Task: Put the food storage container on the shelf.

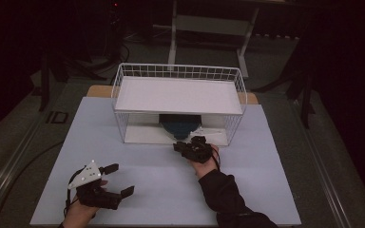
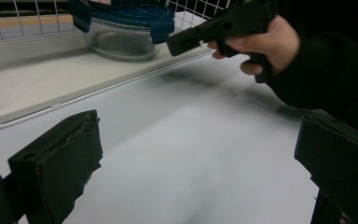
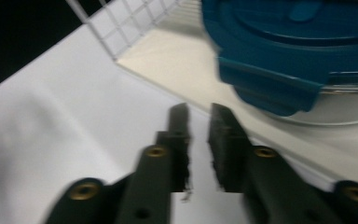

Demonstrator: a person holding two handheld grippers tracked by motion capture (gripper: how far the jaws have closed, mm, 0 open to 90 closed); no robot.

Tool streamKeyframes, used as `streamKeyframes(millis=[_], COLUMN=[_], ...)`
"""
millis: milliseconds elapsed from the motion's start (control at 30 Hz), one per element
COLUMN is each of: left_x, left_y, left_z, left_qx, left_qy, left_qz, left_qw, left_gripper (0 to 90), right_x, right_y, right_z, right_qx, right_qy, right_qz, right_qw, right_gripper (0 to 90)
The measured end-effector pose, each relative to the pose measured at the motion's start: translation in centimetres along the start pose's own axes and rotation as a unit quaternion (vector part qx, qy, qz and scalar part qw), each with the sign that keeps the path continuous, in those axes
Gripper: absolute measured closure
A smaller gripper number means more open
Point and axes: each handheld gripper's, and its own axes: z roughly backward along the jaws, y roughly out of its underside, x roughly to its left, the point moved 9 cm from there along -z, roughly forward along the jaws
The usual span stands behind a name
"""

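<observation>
Two claws, two jobs: right claw (image 3: 198,116) stands narrowly parted, gripping nothing — the tub (image 3: 303,60) sits just ahead of it in the basket (image 1: 123,90), likely its target. Left claw (image 1: 116,180) gapes wide, empty.

The room around my table (image 1: 171,190) is dim, nearly black at the edges of the high view; only the pale tabletop and the rack's (image 1: 178,95) white shelf catch light from above. My sleeve (image 1: 228,194) throws a soft shadow beside it. In my right gripper (image 3: 198,114) view everything smears with motion blur, and the blue lid (image 3: 289,51) is soft. My left gripper's (image 2: 196,154) jaws loom out of focus.
</observation>
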Motion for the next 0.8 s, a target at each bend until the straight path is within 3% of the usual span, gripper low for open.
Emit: streamKeyframes(millis=[167,300,400,467,800], left_x=[-0.1,-0.2,-0.2,-0.2,-0.4], left_y=[0.0,0.0,0.0,0.0,0.0], left_z=[0.0,-0.1,-0.1,-0.1,-0.1], left_qx=[0.000,0.000,0.000,0.000,0.000], left_qy=[0.003,0.005,0.008,0.008,0.011], left_qz=[-0.003,-0.003,-0.004,-0.004,-0.005], left_qw=[1.0000,1.0000,1.0000,1.0000,0.9999], left_gripper=[0.8,0.7,0.7,0.7,0.8], right_x=[0.9,1.5,1.5,1.3,0.9], right_y=[0.0,-0.1,0.2,0.4,1.5], right_z=[1.4,2.2,2.7,3.2,5.3], right_qx=[-0.024,-0.039,-0.033,-0.037,-0.039], right_qy=[0.011,-0.009,-0.024,-0.013,-0.009], right_qz=[0.020,0.017,0.018,0.017,0.012], right_qw=[0.9995,0.9991,0.9990,0.9991,0.9991], right_gripper=[40.2,16.9,13.7,14.2,14.4])
